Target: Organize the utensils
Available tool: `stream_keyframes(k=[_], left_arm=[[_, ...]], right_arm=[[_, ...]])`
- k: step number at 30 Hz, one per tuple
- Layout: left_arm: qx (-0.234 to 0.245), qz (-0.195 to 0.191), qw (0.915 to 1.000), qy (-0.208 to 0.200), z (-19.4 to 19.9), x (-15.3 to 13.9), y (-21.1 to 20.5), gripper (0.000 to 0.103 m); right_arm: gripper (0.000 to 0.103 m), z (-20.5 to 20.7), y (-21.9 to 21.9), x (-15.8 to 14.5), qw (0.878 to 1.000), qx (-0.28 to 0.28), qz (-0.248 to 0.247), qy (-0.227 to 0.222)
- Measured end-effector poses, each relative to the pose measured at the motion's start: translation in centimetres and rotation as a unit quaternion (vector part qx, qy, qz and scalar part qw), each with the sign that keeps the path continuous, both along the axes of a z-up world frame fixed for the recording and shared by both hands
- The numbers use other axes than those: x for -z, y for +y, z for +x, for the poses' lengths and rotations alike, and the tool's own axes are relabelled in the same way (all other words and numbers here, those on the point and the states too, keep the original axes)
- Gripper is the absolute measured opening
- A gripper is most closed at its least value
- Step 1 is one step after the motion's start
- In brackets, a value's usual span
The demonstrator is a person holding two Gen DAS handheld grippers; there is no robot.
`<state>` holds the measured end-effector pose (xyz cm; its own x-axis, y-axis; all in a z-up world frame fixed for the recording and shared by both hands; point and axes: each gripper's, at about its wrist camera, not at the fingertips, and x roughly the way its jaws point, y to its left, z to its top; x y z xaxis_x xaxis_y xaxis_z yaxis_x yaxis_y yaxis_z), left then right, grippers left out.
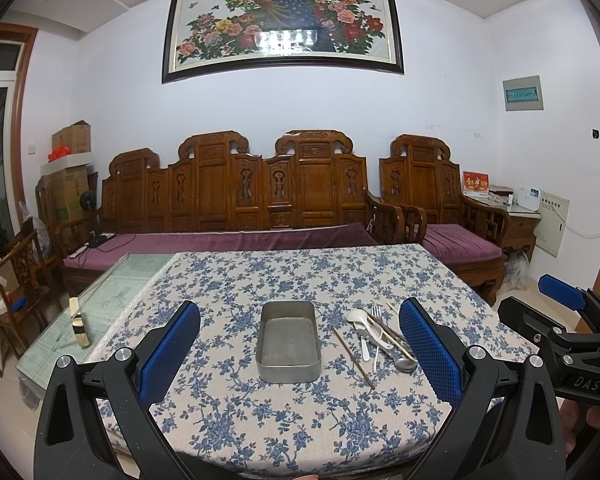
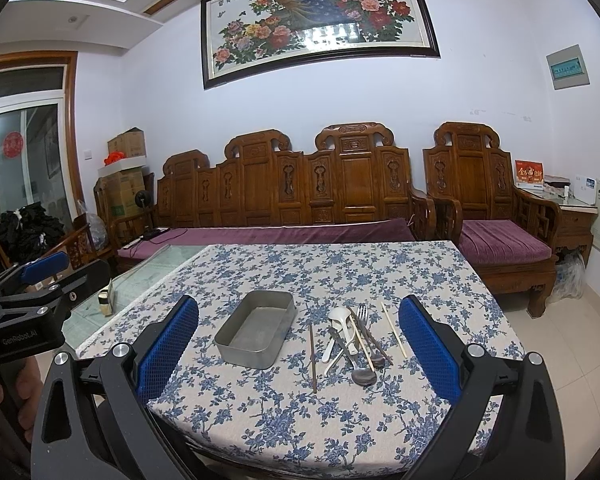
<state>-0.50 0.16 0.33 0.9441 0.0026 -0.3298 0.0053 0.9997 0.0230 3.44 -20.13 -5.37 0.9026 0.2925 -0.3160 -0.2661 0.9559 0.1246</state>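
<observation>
Floral tablecloth (image 2: pixel 340 420) bare near its front edge, both grippers' fingers (image 1: pixel 428 352) (image 2: pixel 430 348) spread wide, empty.

Metal tin and loose utensils on the worktop

An empty rectangular metal tin (image 2: pixel 256 334) sits upright; just right of it, a dark chopstick (image 2: pixel 312 358), then a crossed heap: white spoon (image 2: pixel 337 319), fork (image 2: pixel 363 314), steel spoon (image 2: pixel 363 376), and a pale chopstick (image 2: pixel 393 330) apart.

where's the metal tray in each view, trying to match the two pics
Left wrist view: the metal tray sits at lower centre, between the open left tool's fingers, empty.
Right wrist view: the tray sits left of centre, nearer the open right tool's left finger.
Shared landmark: the utensil pile, just right of the tray in both.
</observation>
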Motion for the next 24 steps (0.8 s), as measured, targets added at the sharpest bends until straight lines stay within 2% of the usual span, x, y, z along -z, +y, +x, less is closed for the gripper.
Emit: stream_keyframes(k=[24], left_arm=[[0.0, 0.001, 1.0, 0.0, 0.19, 0.28, -0.29, 0.097]], right_arm=[[0.101, -0.17, -0.02, 0.0, 1.0, 0.0, 0.0, -0.002]])
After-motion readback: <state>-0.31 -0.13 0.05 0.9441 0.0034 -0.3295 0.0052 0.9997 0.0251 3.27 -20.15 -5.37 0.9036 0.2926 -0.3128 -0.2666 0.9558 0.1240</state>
